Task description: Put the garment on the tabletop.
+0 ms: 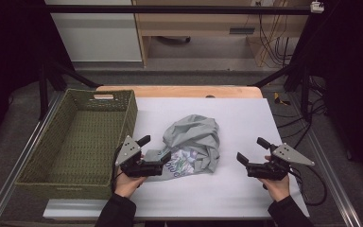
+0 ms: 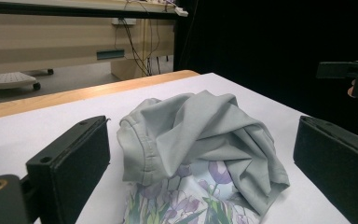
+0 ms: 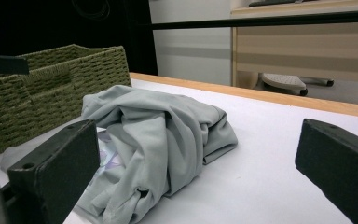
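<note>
A crumpled pale grey garment (image 1: pixel 196 142) with a floral print on its near side lies in the middle of the white-covered table (image 1: pixel 246 198). My left gripper (image 1: pixel 154 147) is open at the garment's left edge. In the left gripper view the cloth (image 2: pixel 205 135) lies between and just ahead of the wide-apart jaws. My right gripper (image 1: pixel 253 150) is open, a short way right of the garment and apart from it. In the right gripper view the garment (image 3: pixel 154 130) lies ahead and to the left, with bare table between the jaws.
A green woven basket (image 1: pixel 99 101) stands with nothing in it at the table's left side, and its wall (image 3: pixel 46 93) appears in the right gripper view. Beyond the table's far wooden edge (image 1: pixel 179 90) are cabinets, cables and a black frame.
</note>
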### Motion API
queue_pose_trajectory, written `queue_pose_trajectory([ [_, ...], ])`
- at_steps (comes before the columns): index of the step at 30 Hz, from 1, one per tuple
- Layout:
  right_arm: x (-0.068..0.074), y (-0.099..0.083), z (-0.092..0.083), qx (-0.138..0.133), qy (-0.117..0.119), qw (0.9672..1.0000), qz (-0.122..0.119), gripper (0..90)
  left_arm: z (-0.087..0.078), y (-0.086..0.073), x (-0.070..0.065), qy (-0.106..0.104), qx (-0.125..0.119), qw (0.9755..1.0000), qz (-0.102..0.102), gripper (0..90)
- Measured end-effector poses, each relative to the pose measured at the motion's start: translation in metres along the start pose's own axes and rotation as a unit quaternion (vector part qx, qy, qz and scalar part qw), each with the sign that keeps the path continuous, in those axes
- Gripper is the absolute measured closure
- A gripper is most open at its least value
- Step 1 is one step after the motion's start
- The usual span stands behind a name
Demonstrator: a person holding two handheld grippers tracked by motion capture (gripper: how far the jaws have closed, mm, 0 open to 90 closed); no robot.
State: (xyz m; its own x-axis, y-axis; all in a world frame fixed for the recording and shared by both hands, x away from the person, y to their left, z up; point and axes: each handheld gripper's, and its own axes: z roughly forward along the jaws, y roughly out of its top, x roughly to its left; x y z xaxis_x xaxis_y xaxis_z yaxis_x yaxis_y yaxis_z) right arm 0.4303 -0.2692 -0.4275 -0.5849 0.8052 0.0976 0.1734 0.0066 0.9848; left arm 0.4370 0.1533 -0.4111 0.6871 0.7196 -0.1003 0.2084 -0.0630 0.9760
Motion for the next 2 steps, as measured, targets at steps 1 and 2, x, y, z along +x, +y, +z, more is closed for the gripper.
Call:
queue_pose_trajectory([
  [1, 0.0000, 0.0001, -0.0006, 0.004, -0.001, 1.0000, 0.002, 0.3, -0.0002, -0.0004, 0.0001, 0.002, 0.001, 1.0000, 0.001, 2.9],
  [2, 0.0003, 0.0003, -0.0006, 0.005, -0.003, 1.0000, 0.005, 0.3, 0.0000, -0.0006, 0.0002, 0.003, 0.002, 1.0000, 0.003, 2.9],
])
